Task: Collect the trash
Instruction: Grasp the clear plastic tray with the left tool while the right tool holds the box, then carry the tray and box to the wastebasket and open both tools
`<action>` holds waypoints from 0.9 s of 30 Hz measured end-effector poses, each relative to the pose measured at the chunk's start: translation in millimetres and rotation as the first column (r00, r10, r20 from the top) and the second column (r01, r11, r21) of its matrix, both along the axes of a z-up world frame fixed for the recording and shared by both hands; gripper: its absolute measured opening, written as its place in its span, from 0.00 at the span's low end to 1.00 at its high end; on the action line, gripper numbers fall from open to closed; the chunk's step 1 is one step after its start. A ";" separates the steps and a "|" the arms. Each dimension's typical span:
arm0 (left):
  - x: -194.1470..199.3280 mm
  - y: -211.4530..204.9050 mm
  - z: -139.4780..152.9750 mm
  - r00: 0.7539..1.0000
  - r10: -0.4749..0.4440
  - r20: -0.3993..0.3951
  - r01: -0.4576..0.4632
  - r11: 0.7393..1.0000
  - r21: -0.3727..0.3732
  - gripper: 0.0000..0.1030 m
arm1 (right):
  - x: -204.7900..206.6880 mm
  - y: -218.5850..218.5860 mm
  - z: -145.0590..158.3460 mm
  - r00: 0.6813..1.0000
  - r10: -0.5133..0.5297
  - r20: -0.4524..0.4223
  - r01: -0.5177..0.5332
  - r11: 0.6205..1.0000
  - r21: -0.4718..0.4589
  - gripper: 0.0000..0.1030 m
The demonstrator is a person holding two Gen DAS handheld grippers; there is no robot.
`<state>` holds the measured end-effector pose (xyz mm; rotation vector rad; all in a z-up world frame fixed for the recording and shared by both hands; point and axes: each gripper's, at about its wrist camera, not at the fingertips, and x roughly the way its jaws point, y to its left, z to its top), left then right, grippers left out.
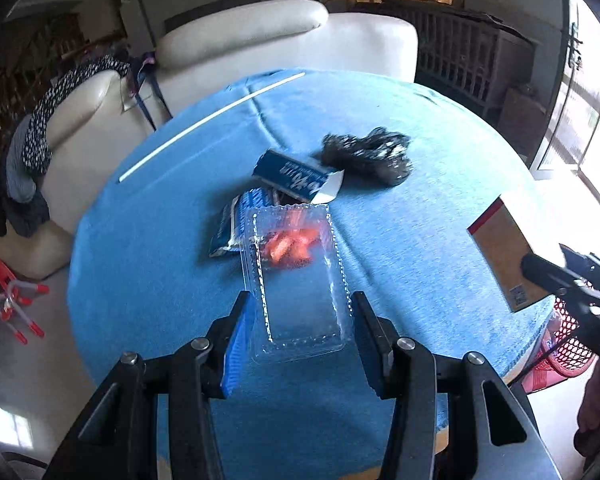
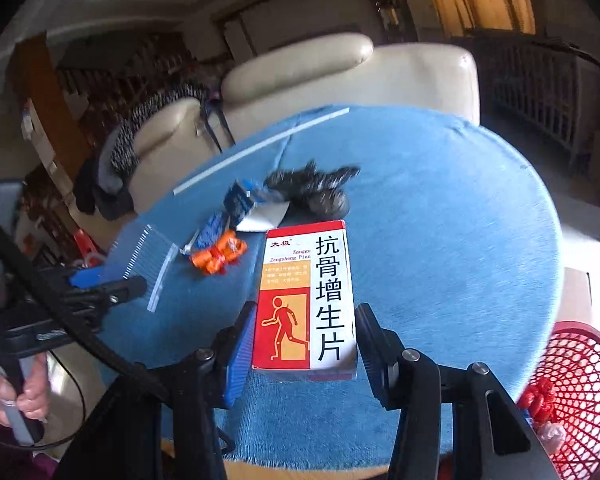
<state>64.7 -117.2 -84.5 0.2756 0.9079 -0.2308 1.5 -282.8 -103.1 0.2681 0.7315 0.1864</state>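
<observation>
My left gripper [image 1: 298,314] is shut on a clear plastic clamshell tray [image 1: 296,280] and holds it above the blue table [image 1: 400,240]. An orange wrapper [image 1: 290,246] shows through the tray. My right gripper [image 2: 306,326] is shut on a red, white and orange medicine box [image 2: 306,296], held above the table. On the table lie a blue box [image 1: 290,178], a blue packet [image 1: 238,226] and a crumpled black bag [image 1: 370,154]. The red mesh basket [image 2: 576,392] stands at the lower right beside the table, with trash inside.
A white straw [image 1: 208,122] lies on the far left part of the table. A cream sofa [image 1: 236,52] with clothes draped over it stands behind the table. The right gripper and its box show at the right edge of the left wrist view [image 1: 568,280].
</observation>
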 end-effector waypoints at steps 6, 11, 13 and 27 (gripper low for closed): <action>-12.7 -32.9 11.0 0.997 -0.065 0.038 0.064 0.998 0.029 0.49 | -33.6 -27.6 17.3 0.996 -0.045 0.080 0.042 0.999 0.032 0.50; -24.5 -63.7 18.0 0.988 -0.136 0.066 0.133 0.990 0.052 0.49 | -62.6 -52.2 28.6 0.987 -0.102 0.123 0.099 0.995 0.035 0.50; -29.6 -75.7 21.4 0.983 -0.166 0.079 0.161 0.985 0.061 0.49 | -74.9 -62.8 31.2 0.982 -0.134 0.136 0.130 0.991 0.037 0.50; -54.0 -143.2 34.6 0.938 -0.319 0.133 0.306 0.945 0.113 0.49 | -137.2 -122.6 37.8 0.940 -0.290 0.177 0.277 0.956 0.095 0.50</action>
